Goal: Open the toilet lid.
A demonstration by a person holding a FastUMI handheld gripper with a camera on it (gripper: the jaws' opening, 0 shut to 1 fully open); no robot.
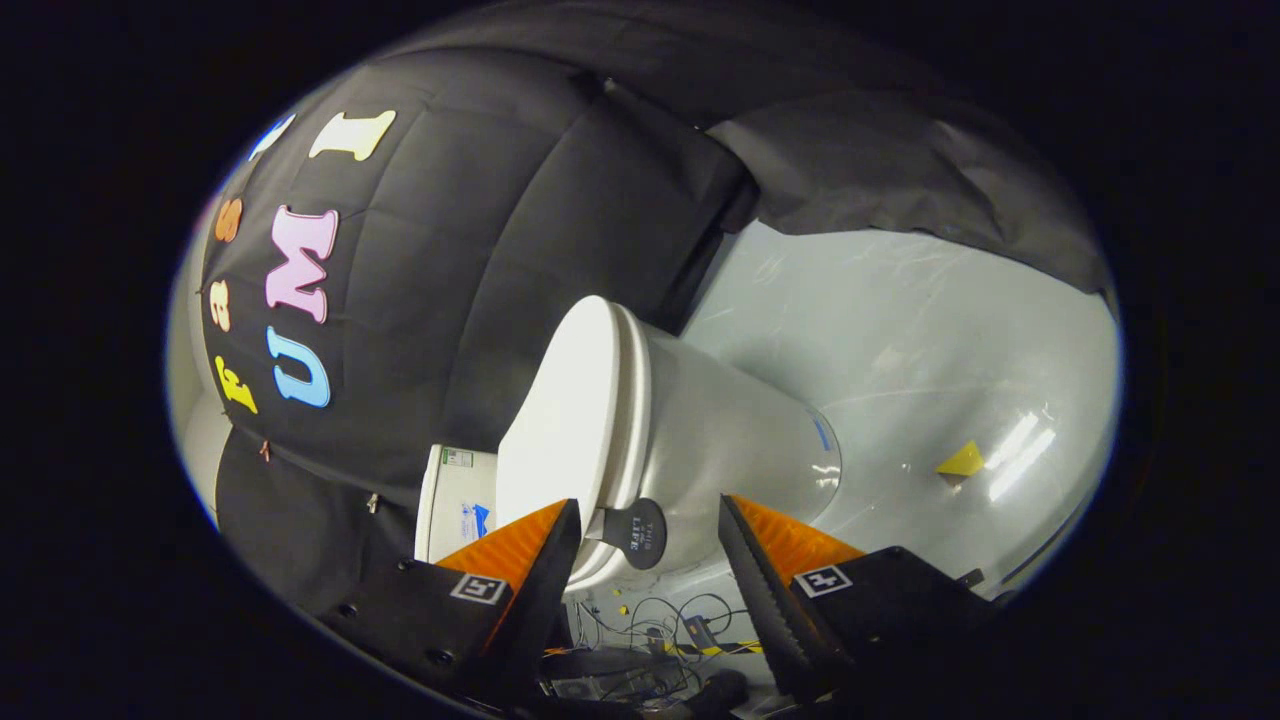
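Note:
A white toilet appears turned on its side in this rolled gripper view. Its lid (560,420) lies flat against the seat and bowl (730,440). A small round black handle tab (640,532) sticks out from the lid's edge. My gripper (650,520) is open, and the tab sits in the gap between the two fingertips, closer to one finger (555,545). The other finger (745,550) stands apart from the tab. Neither finger presses on it.
The toilet's tank (455,500) stands against the black cloth wall (480,250). The pale glossy floor (900,340) carries a small yellow marker (962,460). A tangle of cables and small devices (650,630) lies on the floor below the fingers.

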